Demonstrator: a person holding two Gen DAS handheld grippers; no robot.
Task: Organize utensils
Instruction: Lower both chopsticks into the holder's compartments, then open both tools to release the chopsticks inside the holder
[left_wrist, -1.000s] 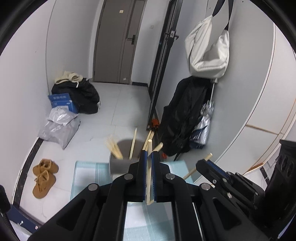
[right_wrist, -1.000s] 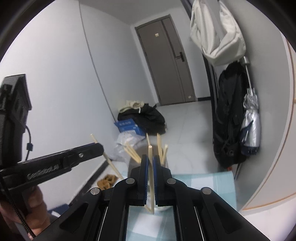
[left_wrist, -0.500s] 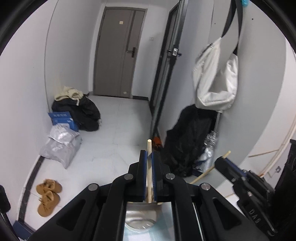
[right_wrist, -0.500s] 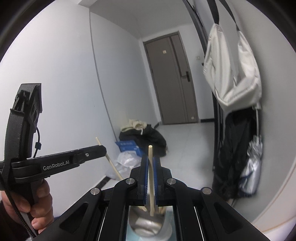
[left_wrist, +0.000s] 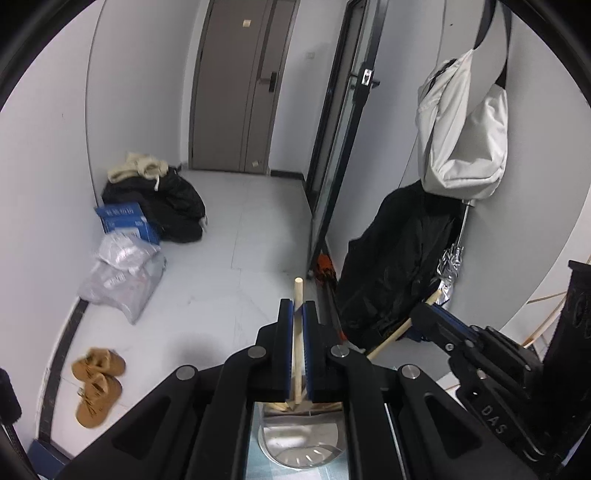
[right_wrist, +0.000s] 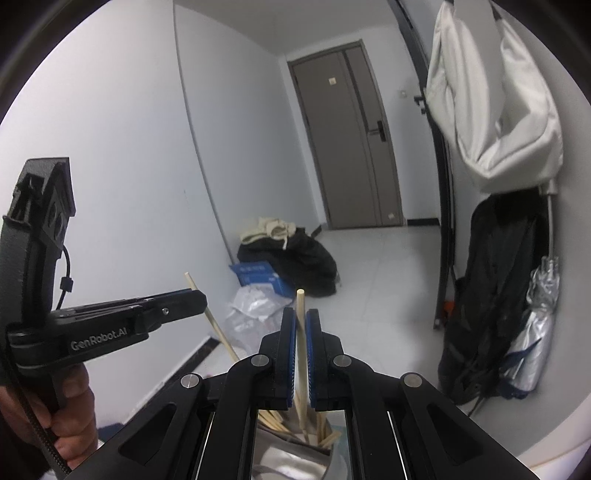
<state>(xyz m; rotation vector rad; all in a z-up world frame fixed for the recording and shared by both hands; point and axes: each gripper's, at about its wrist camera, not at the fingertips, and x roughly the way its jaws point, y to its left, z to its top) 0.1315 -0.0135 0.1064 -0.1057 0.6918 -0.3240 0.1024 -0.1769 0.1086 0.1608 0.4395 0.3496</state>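
Left wrist view: the left gripper (left_wrist: 298, 314) is clamped on a single wooden chopstick (left_wrist: 296, 332), which stands nearly upright between the blue pads with its blunt end poking out above the fingertips. Below the gripper, near the bottom edge, sits a metal holder (left_wrist: 299, 443) with more chopsticks inside, on a pale blue mat (left_wrist: 255, 469). To the right, the right gripper (left_wrist: 421, 314) shows from the side, closed on its own chopstick that slants down to the left.

Right wrist view: the right gripper (right_wrist: 300, 325) pinches a second chopstick (right_wrist: 301, 332), also close to upright, its lower end reaching down among the chopsticks in the metal holder (right_wrist: 291, 461). At the left, a hand (right_wrist: 55, 413) grips the handle of the left gripper (right_wrist: 201, 299), whose chopstick runs down to the right.

Beyond both lie a white floor (left_wrist: 229, 266), a grey door (left_wrist: 236, 85), dark bags (left_wrist: 166, 206), brown shoes (left_wrist: 96, 384) and a white bag (left_wrist: 461, 140) hanging on the right wall.
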